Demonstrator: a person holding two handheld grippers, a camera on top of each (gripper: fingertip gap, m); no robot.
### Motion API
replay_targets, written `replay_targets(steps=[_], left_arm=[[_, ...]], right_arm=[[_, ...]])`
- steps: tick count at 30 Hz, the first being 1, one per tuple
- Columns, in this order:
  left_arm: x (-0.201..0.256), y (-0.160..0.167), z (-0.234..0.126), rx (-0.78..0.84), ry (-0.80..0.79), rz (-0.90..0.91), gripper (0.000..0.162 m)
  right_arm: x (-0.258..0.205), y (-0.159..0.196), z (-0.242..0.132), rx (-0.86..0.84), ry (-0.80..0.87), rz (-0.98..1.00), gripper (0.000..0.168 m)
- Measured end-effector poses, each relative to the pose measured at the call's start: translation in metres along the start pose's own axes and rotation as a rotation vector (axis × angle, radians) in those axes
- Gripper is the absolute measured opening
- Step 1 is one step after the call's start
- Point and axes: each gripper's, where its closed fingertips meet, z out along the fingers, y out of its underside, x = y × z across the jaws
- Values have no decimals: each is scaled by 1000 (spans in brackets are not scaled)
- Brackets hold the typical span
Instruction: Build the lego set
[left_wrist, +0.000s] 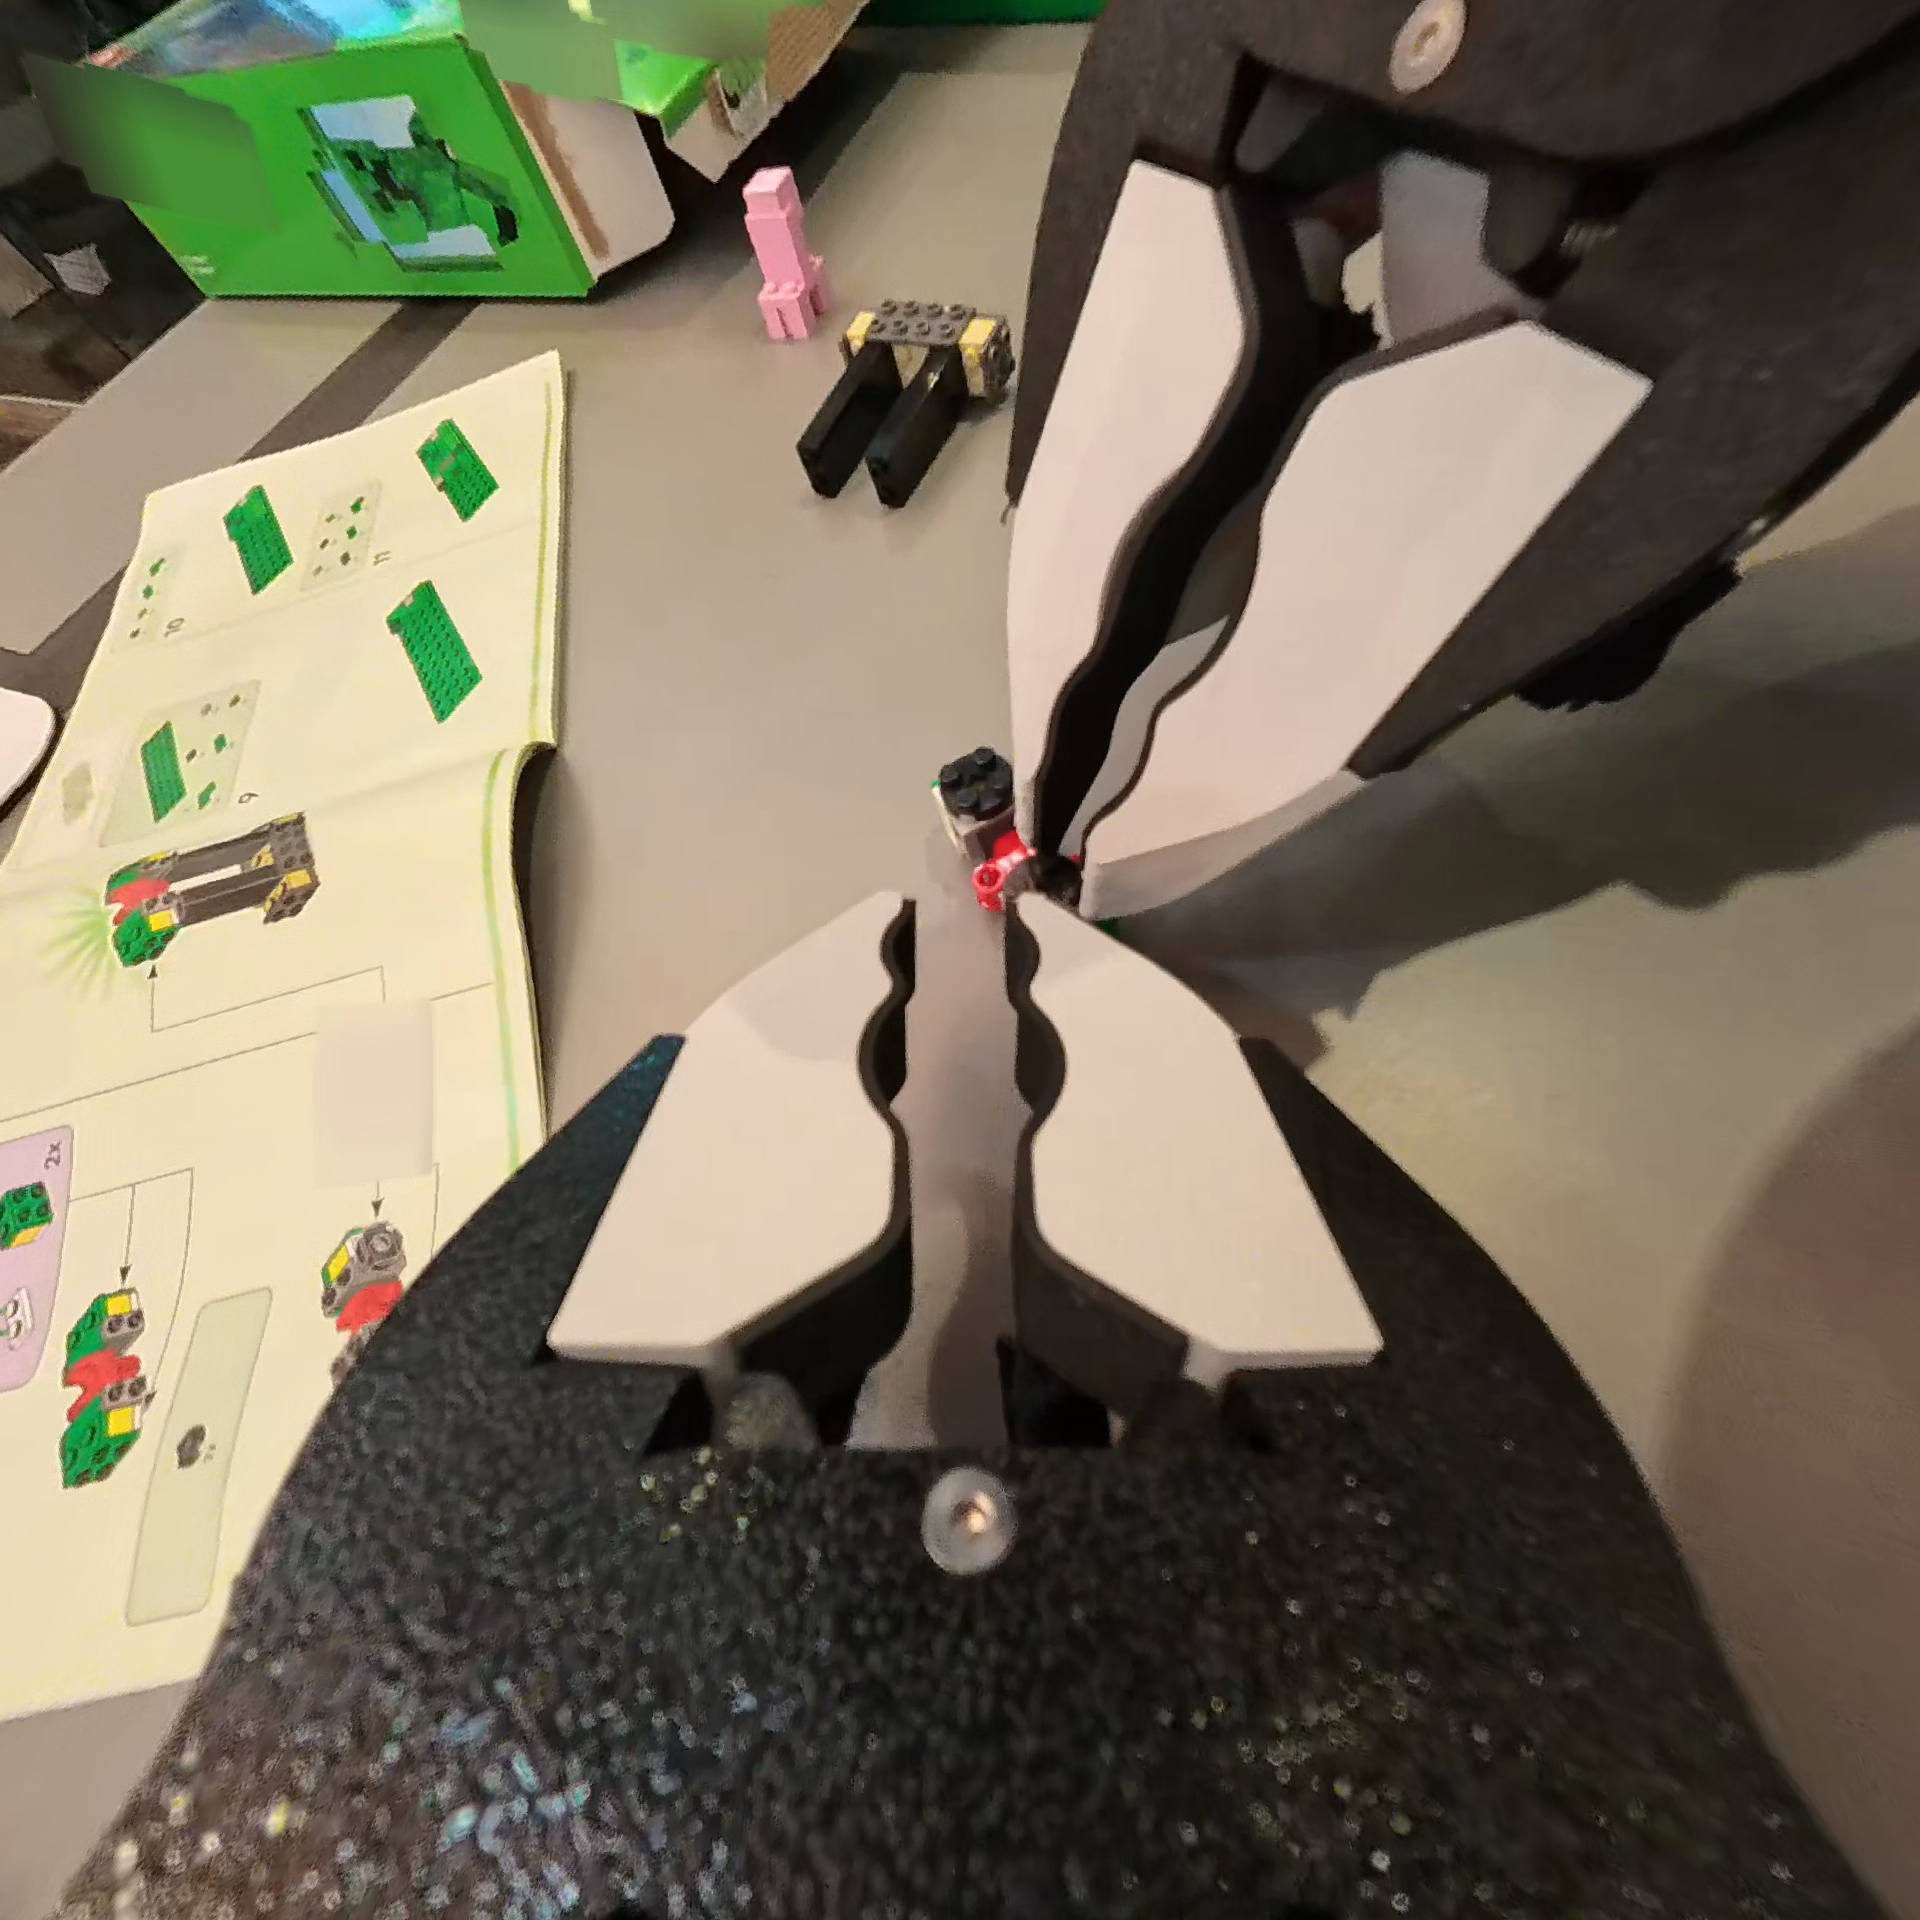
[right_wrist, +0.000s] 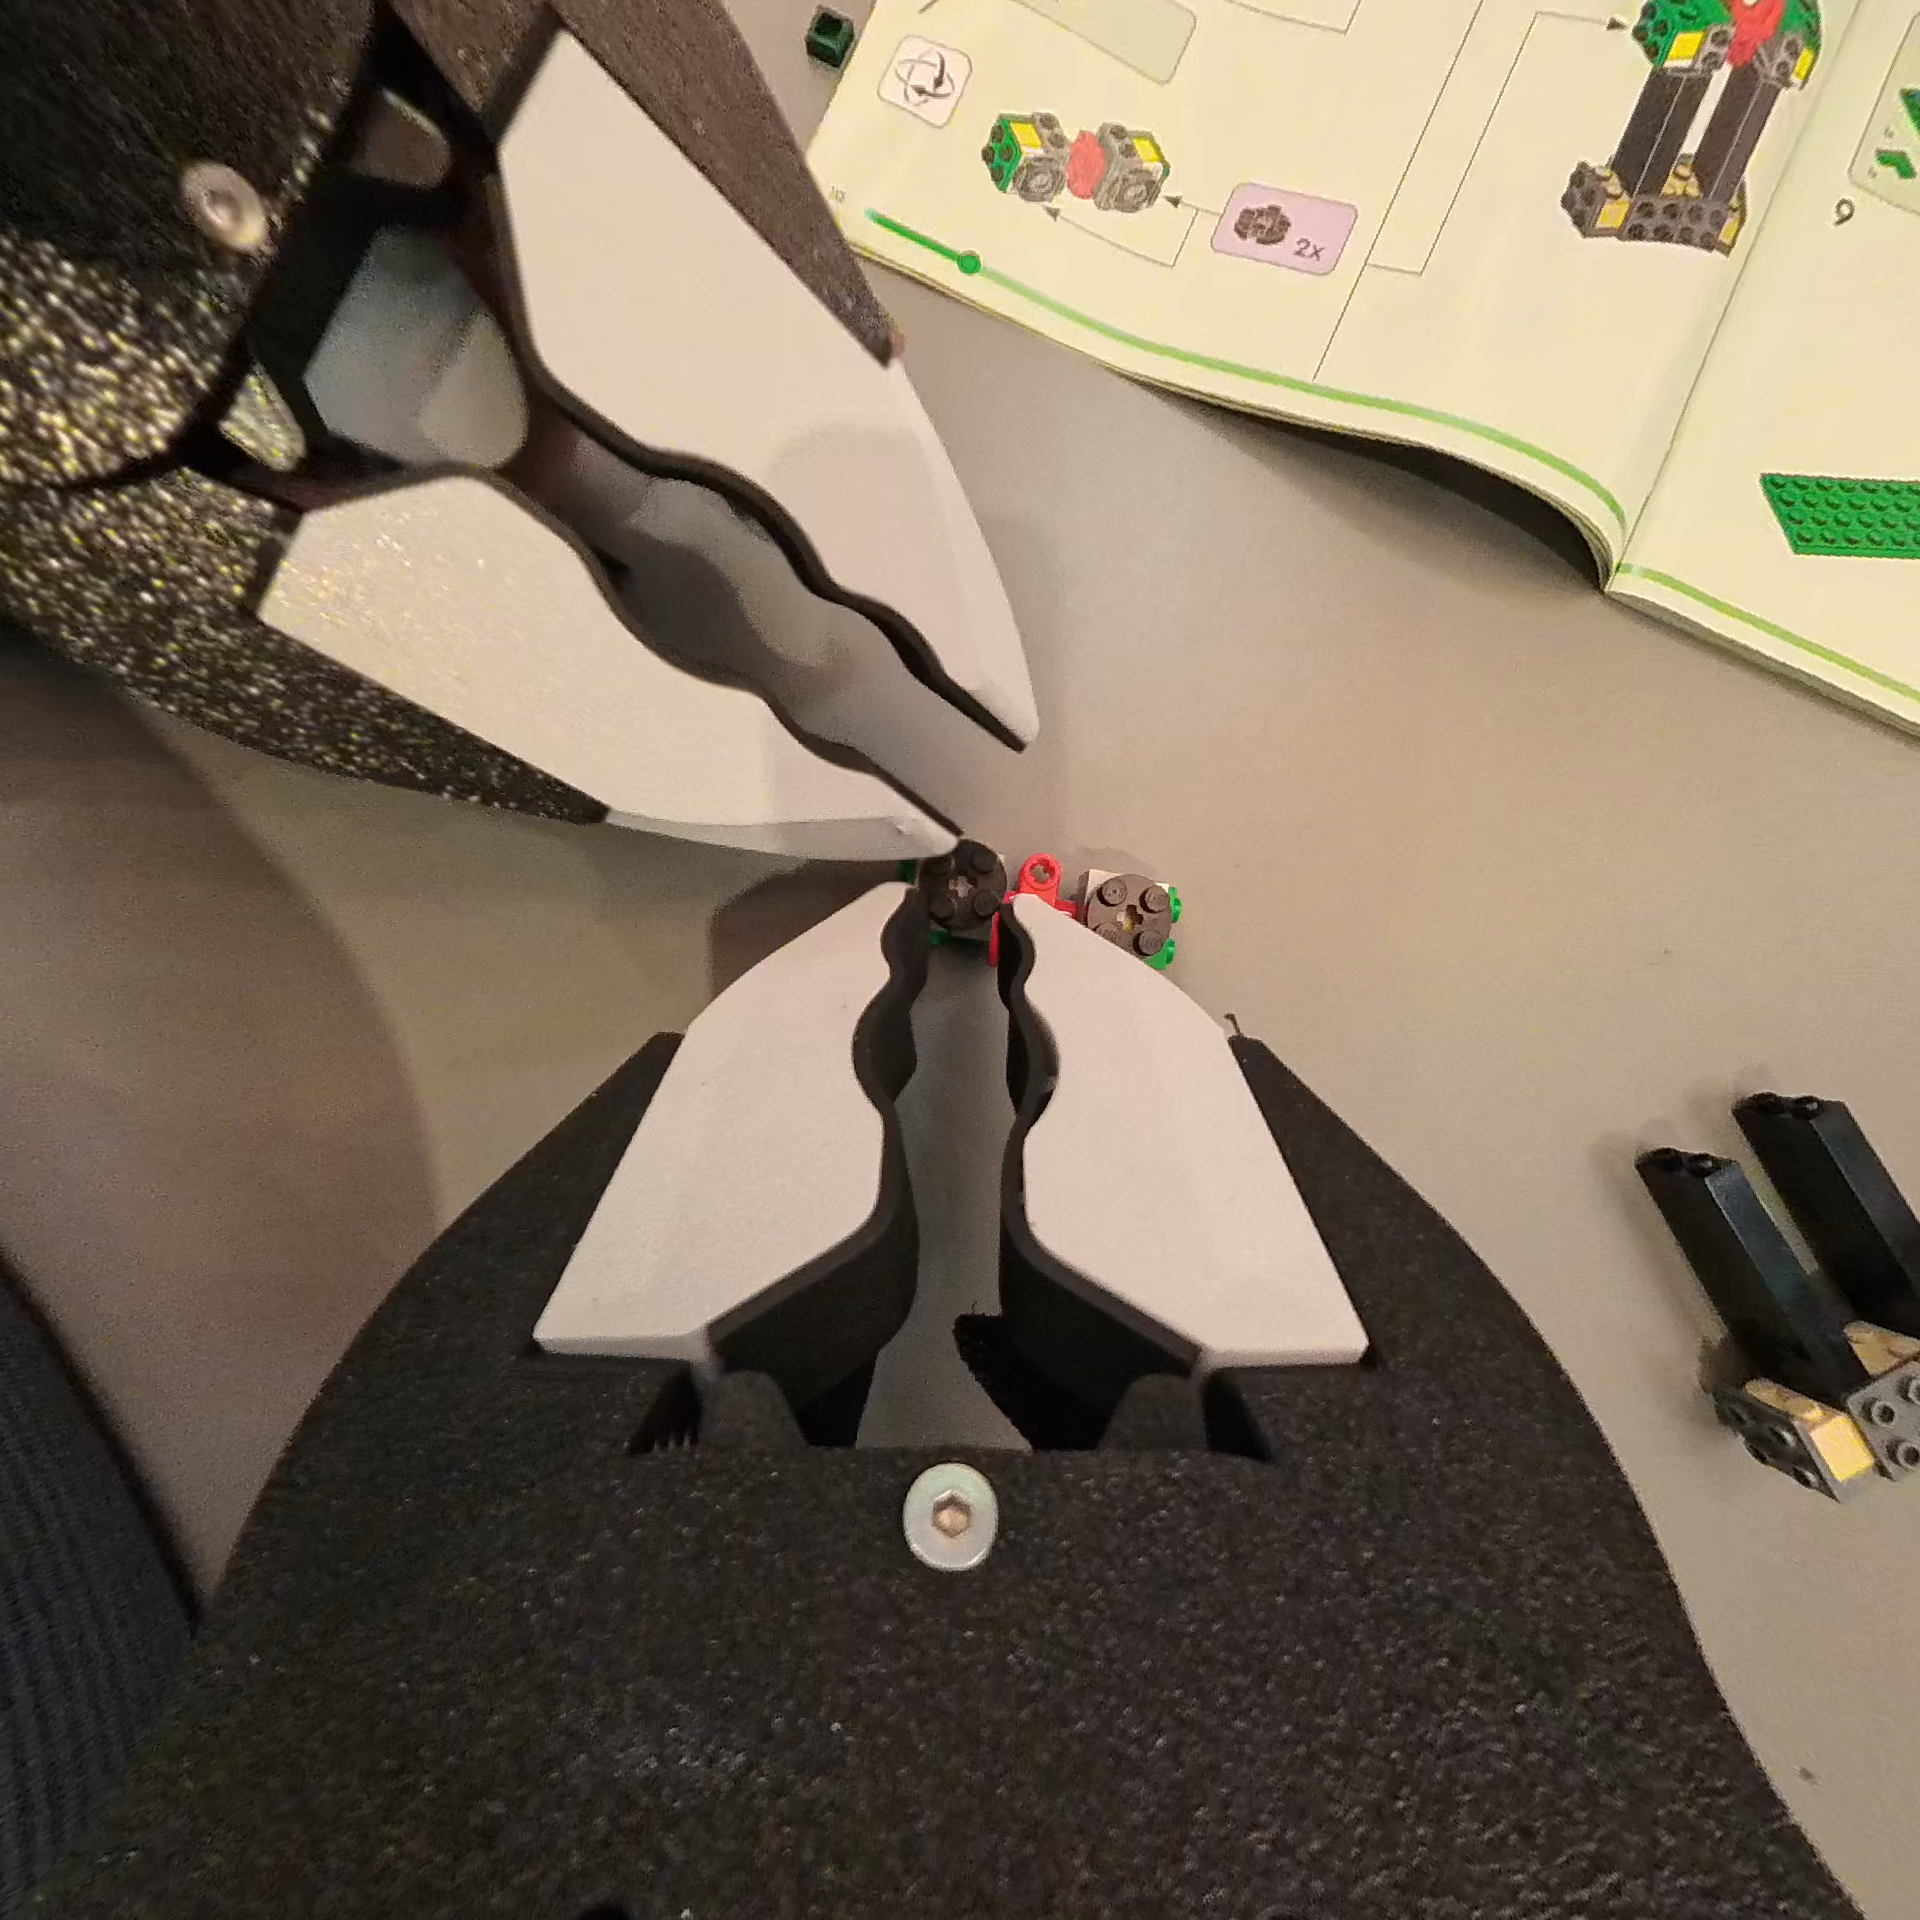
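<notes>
Gripping small brick subassembly (right_wrist: 1039, 904) on grey table (right_wrist: 1351, 831): right gripper (right_wrist: 961, 914) pinches dark round end; left gripper (left_wrist: 961, 909) slightly parted, empty, tips just beside. Light, rigid, joints pop apart; grasp flat block sides. Beyond: black-legged build (left_wrist: 904, 400), instruction booklet (left_wrist: 312, 831).

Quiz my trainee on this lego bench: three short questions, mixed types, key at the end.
1. True or false: the right gripper has its jaws shut on the small brick assembly.
2. What colour is the figure standing near the green box? A pink, B blue, C yellow.
3. Fill in: the instruction booklet lies ____ on the table.

Key: 1 true; 2 A; 3 open.
</notes>
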Motion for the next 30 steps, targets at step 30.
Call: replay_targets(steps=[30], left_arm=[[1, 0, 2, -13, 27, -6, 17]], right_arm=[[-2, 2, 2, 12, -12, 44, 13]])
